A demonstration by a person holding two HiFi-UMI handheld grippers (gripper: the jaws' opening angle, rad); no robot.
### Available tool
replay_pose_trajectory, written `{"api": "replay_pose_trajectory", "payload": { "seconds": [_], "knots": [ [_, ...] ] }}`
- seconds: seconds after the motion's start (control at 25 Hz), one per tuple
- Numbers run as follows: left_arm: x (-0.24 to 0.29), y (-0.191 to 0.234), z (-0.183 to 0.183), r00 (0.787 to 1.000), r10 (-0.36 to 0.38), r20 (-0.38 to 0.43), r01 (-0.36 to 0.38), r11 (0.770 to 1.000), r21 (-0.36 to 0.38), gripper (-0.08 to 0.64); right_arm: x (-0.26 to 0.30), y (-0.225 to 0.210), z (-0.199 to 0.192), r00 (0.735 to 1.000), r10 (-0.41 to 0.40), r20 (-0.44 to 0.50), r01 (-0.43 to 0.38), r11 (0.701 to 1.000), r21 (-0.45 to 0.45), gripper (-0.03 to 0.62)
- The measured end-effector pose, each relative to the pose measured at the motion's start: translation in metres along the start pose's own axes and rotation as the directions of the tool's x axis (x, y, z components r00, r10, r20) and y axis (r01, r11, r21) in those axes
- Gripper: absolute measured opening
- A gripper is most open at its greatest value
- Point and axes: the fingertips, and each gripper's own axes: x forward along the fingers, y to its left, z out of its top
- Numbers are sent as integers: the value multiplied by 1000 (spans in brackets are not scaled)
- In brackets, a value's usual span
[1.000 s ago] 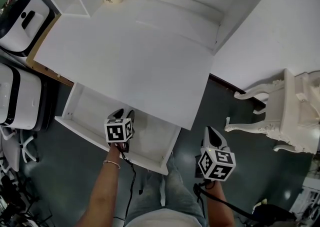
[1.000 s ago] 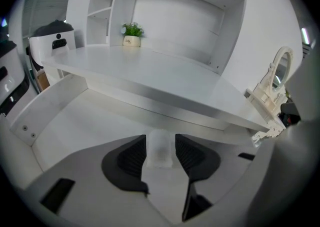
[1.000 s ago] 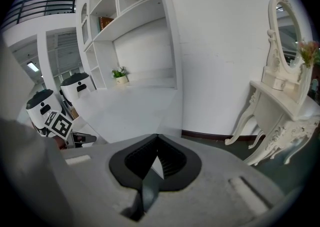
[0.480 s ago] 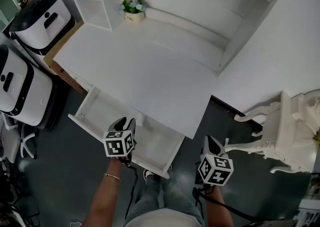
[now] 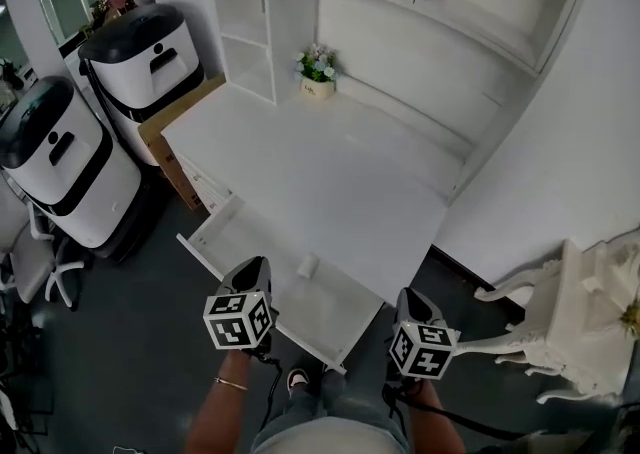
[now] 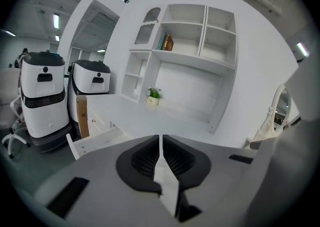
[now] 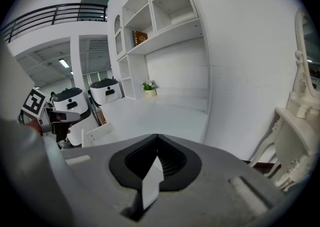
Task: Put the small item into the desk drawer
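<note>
From the head view, the white desk (image 5: pixel 330 177) fills the middle, and its drawer (image 5: pixel 232 234) stands pulled out under the front edge on the left side. The small item (image 5: pixel 308 265), a pale stubby piece, lies inside the drawer close under the desk's front edge, clear of both claws. The left gripper (image 5: pixel 253 269) hangs above the drawer's front panel. The right gripper (image 5: pixel 411 299) is off the desk's front right corner, over the dark floor. A flower pot (image 5: pixel 318 76) sits by the back edge toward the left corner. Two white-and-black machines (image 5: pixel 60 157) stand beyond the desk's left edge, with a cardboard box (image 5: pixel 178 127) against that edge. A white carved chair (image 5: pixel 585 327) stands well to the right.

In the left gripper view, the left gripper (image 6: pixel 160 140) has just been closing. Its pads meet in a thin seam with nothing between them. Past them are the drawer (image 6: pixel 95 141), the desk top (image 6: pixel 142 116) and the flower pot (image 6: pixel 153 96) at the back edge under the shelves (image 6: pixel 192 36).

In the right gripper view, the right gripper (image 7: pixel 157 140) also has its jaws pressed together, and it holds nothing. The left gripper (image 7: pixel 70 116) shows at the left, above the drawer (image 7: pixel 97 133). The desk (image 7: pixel 155 113) runs away to the flower pot (image 7: pixel 149 88), and the chair (image 7: pixel 295 136) is at the right.
</note>
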Motion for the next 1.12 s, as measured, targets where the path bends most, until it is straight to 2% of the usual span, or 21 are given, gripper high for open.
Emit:
{"api": "replay_pose_trajectory", "payload": {
  "seconds": [0.28,0.44,0.6,0.76,0.96,1.12],
  "knots": [
    [-52,2,36,991,41,126,-39,999,-20,17,-7,30,38,994,81,74,-75,995,-69,0],
    [-73,2,68,974,74,212,-81,996,25,15,-11,28,83,982,97,162,-80,991,-105,0],
    [-92,5,92,958,105,265,-128,989,69,13,-23,18,116,968,83,236,-61,993,-102,0],
    [-104,17,99,947,139,291,-161,985,55,11,-31,13,126,960,67,271,-44,995,-93,0],
    [-109,23,101,943,152,294,-172,984,44,9,-35,7,121,963,56,265,-35,996,-84,0],
    [-107,23,100,946,149,289,-170,984,49,9,-35,10,114,968,56,245,-25,991,-128,0]
  ]
}}
